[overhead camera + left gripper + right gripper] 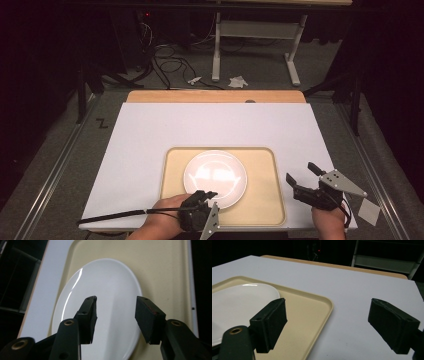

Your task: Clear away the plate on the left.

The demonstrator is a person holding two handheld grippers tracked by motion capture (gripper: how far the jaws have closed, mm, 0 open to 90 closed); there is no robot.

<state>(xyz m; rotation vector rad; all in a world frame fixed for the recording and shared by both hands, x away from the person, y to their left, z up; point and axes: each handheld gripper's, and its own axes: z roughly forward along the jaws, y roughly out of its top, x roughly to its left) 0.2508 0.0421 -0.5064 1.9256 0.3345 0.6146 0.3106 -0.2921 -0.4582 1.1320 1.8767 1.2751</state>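
Fingers (87,315) of the left gripper (204,196) stand parted and empty over the near rim of the round white ceramic plate (215,177), which sits centred on a beige plastic tray (260,200), seemingly lined up to grip it, while the right gripper (302,180) waits wide open beside the tray, holding nothing.

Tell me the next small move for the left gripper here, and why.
Probably ease the left gripper forward and down to the plate's near rim. Its jaws stand open over the plate, holding nothing, and the plate lies flat on the tray. The right gripper is open too, off the tray's right edge.
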